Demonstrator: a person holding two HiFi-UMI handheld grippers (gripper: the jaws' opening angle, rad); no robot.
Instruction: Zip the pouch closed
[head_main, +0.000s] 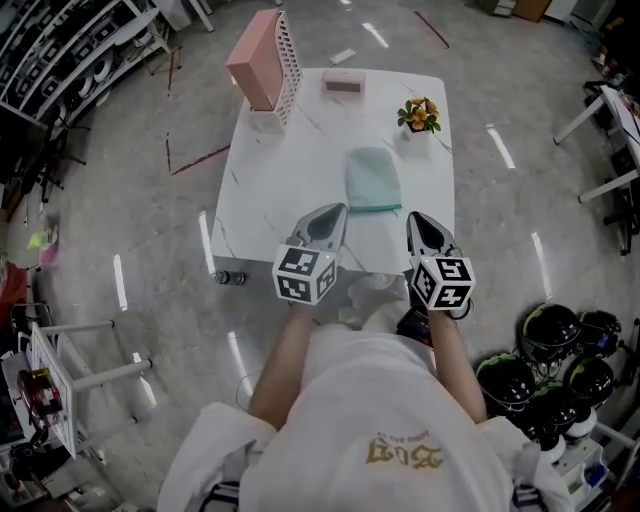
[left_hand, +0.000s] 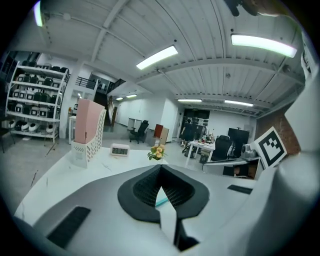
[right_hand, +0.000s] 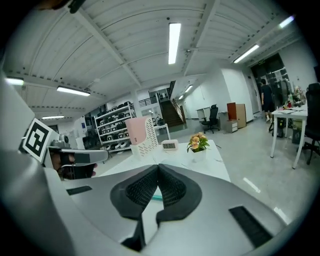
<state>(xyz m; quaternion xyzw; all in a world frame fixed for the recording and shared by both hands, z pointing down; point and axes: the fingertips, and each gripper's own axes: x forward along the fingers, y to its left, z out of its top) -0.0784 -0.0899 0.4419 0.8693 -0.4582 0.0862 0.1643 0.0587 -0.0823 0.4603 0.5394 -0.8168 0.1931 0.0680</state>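
Well short of pouch (head_main: 373, 180), with left gripper (head_main: 336, 212) and right gripper (head_main: 417, 218) both shut on nothing: could shove pouch along table (head_main: 300, 150) if lowered without opening.

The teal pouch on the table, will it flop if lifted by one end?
Probably floppy: the pouch lies flat and thin with soft rounded corners. Likely light, so it may slide on the glossy table when pushed.

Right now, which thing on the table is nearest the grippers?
The teal pouch; the file holder, clock and flowers stand at the far end.
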